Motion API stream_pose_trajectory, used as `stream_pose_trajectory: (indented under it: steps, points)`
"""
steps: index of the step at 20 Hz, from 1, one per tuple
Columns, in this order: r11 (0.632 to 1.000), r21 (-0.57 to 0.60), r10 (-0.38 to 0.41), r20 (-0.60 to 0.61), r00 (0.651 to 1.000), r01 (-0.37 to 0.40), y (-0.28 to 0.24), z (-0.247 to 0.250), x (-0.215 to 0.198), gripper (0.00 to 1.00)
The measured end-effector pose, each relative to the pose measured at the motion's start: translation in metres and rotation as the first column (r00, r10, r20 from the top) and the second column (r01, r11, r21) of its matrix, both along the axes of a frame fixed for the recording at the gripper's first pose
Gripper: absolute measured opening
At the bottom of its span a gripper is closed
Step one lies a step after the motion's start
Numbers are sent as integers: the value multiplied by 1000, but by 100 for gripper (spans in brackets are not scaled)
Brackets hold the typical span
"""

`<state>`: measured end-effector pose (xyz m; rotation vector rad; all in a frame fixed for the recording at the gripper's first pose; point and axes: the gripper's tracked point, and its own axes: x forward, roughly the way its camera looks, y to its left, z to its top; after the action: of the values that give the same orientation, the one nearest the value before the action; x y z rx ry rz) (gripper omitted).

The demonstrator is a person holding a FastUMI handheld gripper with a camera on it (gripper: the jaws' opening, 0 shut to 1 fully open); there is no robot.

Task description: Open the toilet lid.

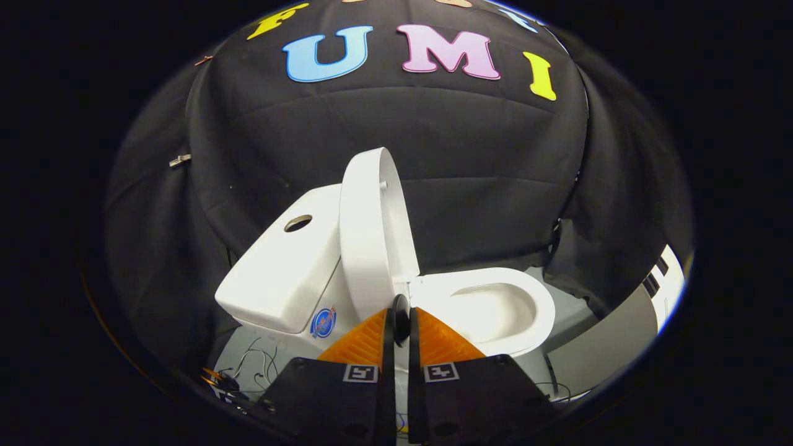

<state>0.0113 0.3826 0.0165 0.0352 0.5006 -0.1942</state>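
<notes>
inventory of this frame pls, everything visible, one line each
toilet lid: 1, white, raised upright just beyond the fingertips, leaning toward the tank
toilet tank: 1, white, round hole in its top, beside the lid
toilet bowl and seat: 1, white, open, on the lid's other side
round sticker: 1, blue, on the toilet body below the tank
loose wires: several, thin, on the floor beneath the tank
black cloth: booth wall behind the toilet
gripper: 1, fingers together, nothing visibly held, tips just short of the lid's base
</notes>
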Motion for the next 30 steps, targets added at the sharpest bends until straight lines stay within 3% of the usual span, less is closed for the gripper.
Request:
stream_pose_trajectory:
  steps: [15, 16, 18, 22, 30]
  points:
    - [988, -121, 102, 2, 995, -101, 34, -2, 14, 24]
    - [984, -115, 142, 29, 989, -138, 41, 4, 18, 49]
    - [984, -122, 137, 25, 990, -133, 37, 8, 15, 97]
    - [985, -45, 169, 32, 985, -167, 42, 14, 12, 100]
    - [972, 5, 232, 82, 969, -233, 48, 42, -11, 100]
